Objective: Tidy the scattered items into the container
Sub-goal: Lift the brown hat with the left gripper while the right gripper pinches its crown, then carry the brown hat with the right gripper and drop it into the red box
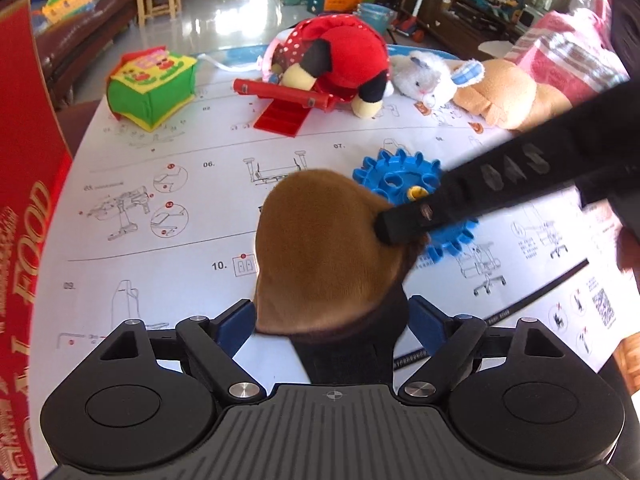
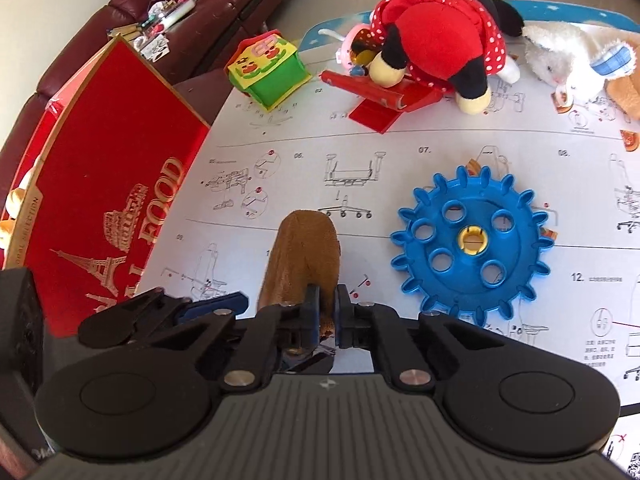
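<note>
Underneath, a printed instruction sheet (image 2: 400,148) covers the table, sofa (image 2: 200,20) behind.

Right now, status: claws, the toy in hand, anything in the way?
Right claw shut on brown plush. Left claw open, straddling the plush, pads apart. Blue gear lies beside it on the table. Red box left, path unobstructed.

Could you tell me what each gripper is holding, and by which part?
Right gripper pinches the brown plush toy by a thin edge; left gripper stands open around it.
</note>
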